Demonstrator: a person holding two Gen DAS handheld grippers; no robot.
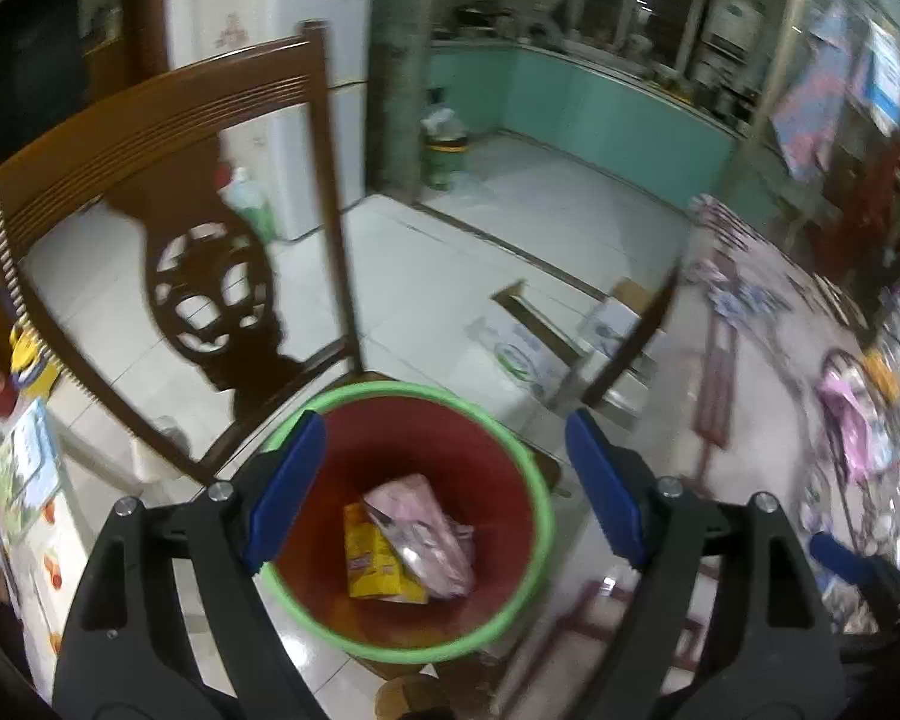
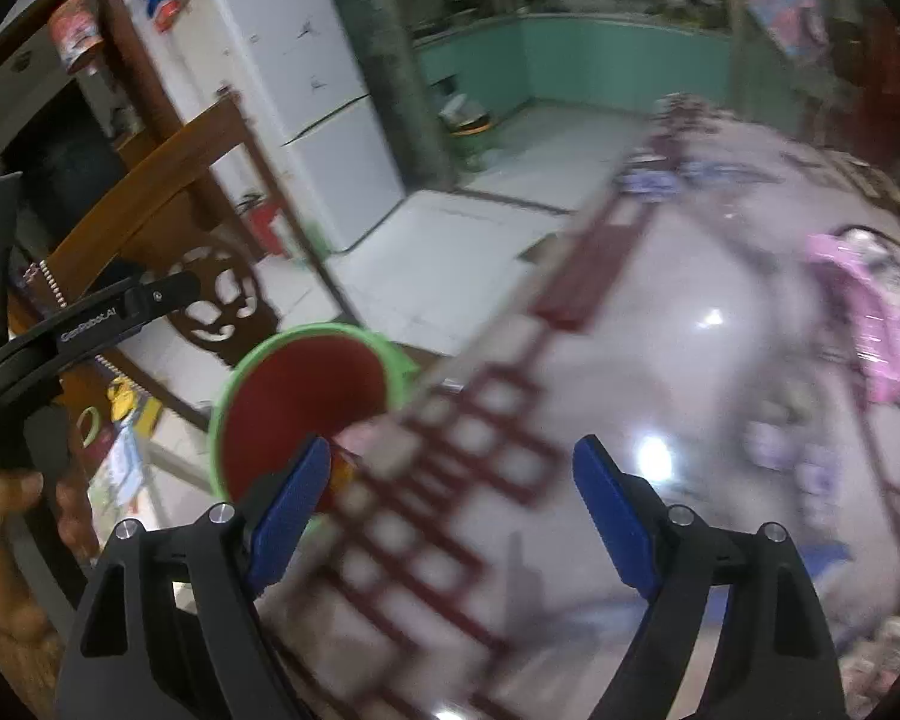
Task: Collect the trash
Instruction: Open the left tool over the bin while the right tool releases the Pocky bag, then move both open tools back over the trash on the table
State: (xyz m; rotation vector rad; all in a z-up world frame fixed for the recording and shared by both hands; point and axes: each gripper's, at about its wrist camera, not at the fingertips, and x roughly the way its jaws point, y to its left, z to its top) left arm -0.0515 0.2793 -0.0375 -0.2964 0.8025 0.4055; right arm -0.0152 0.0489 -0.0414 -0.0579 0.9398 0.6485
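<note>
While I look down my left claw [image 1: 444, 480], I see its 2 blue pads [image 1: 285, 489] spread wide apart with nothing between them. They touch nothing. Right under that claw sits 1 red bin [image 1: 390, 618] with a green rim. It stands on the pale floor [image 1: 426, 288], just beside 1 brown wooden chair [image 1: 150, 138]. I count 2 bits of trash at the bottom of the bin: 1 yellow packet [image 1: 369, 567] and 1 pink wrapper [image 1: 426, 534]. The pink one lies partly on top of the yellow one.

My right claw [image 2: 456, 504] is spread wide too, and it pinches nothing. Its 2 blue pads [image 2: 615, 516] hang over a shiny table [image 2: 660, 360] with dark red lines on it. That view is blurry, so I cannot make out the small things on the table. I can see 1 pink thing [image 2: 870, 324] far over on the table, but I cannot tell what it is. From this side the same red bin [image 2: 294, 402] peeks out past the table edge, near the left pad. At the left edge 1 hand [image 2: 6, 540] grips the black handle of the other claw. I also see 1 white fridge [image 2: 306, 90] behind the chair.
</note>
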